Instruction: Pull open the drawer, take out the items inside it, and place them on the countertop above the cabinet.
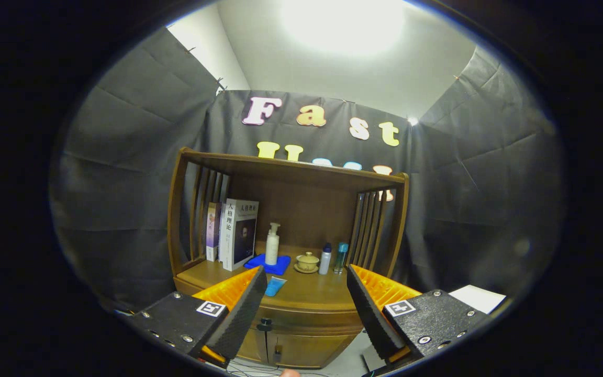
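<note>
The gripper (306, 285) hangs released, fingers spread wide and grasping nothing, facing a wooden cabinet (301, 351). Its drawer (309, 318) sits shut between and just beyond the fingertips. On the countertop (314, 293) stand books (238, 233), a pump bottle (272, 244) on a blue cloth (275, 266), a lidded teacup (307, 261), two small bottles (333, 257) and a blue tube (275, 286)

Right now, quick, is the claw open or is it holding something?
Claw: open, holding nothing. Its fingers are spread apart, with the cabinet's shut drawer showing between them, still some way ahead.
</note>
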Demonstrator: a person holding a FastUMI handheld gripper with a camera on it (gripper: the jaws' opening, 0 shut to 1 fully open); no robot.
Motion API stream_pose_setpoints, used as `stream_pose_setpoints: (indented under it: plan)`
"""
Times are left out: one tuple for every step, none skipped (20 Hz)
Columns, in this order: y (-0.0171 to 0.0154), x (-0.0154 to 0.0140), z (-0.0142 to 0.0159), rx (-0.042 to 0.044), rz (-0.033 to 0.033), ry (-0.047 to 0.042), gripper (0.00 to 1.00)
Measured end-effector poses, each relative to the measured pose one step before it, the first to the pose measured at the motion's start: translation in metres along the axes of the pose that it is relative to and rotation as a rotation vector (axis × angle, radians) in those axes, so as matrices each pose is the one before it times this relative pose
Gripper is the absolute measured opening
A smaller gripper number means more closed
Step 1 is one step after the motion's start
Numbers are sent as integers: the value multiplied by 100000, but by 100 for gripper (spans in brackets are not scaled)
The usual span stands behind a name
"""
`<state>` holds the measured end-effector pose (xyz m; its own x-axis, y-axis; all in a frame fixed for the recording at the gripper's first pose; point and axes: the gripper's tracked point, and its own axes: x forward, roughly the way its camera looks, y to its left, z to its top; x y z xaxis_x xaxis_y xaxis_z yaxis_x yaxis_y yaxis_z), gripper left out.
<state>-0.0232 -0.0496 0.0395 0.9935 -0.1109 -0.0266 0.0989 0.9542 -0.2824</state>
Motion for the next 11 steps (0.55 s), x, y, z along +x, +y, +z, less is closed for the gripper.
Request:
stream_pose_setpoints:
  plan:
    - [135,33,150,593,378,-433,95]
    - [296,31,243,460,1010,-733,95]
    - [179,5,-50,370,600,14,95]
    - [-35,47,-404,381,26,850,95]
    - [39,-17,-265,522,-90,827,95]
    - [276,171,-180,543,201,461,95]
    - [331,227,-223,326,675,697,95]
    - [304,39,-255,-6,820,793,95]
    - [247,32,-134,-428,654,512,95]
    - [135,68,-76,-707,224,313,95]
    - [108,3,94,-609,99,-54,95]
